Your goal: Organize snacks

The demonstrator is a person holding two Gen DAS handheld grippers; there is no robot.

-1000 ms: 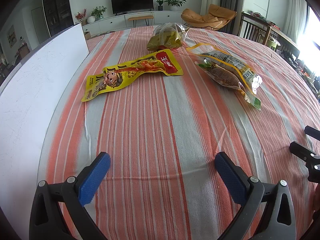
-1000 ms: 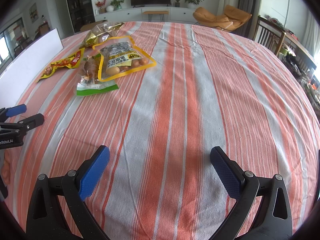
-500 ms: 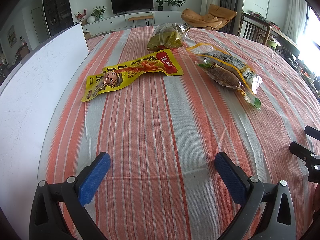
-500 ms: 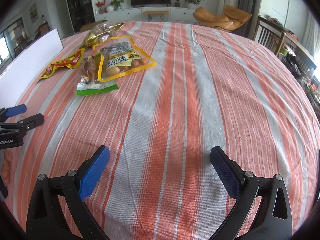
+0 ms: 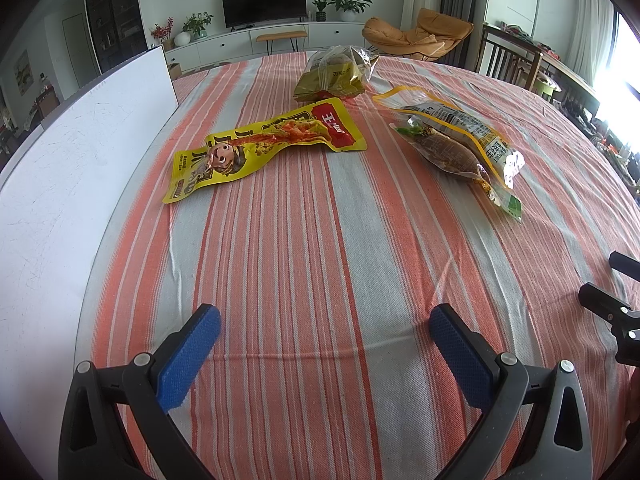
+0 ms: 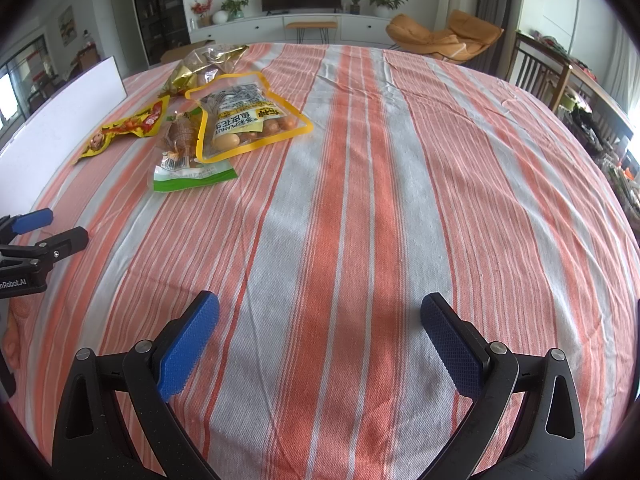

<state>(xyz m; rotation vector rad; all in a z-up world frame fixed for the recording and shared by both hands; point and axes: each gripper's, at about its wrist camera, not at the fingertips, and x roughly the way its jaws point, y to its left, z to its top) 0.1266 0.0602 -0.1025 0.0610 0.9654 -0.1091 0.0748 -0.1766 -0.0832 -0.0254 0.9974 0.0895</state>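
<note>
Nothing is seen to have moved since the earlier frames — both grippers and every packet are placed as they were a second ago. At the far left a white board [image 5: 76,168] is stood along the edge of the striped tablecloth [image 5: 320,264]. Beside it the yellow snack packet [image 5: 264,146] is laid flat, printed with a cartoon face and a red panel of Chinese characters that cannot be read with confidence. Behind it, toward the far edge, a clear-and-gold bag [image 5: 336,76] is set, its small print too blurred to read. To the right the yellow-bordered peanut pouch [image 6: 250,116] is found, marked "PEANUT" above Chinese lettering, and it is overlapped onto the green-edged packet [image 6: 184,160] holding a brown item. The left gripper [image 5: 324,344] is held low over bare cloth, well short of the snacks, with its blue-padded fingers spread wide and nothing between them; on its body, in the right wrist view, "nRobot.AI" can be read. The right gripper [image 6: 320,336] is likewise held over bare cloth — fingers wide apart, nothing gripped.
</note>
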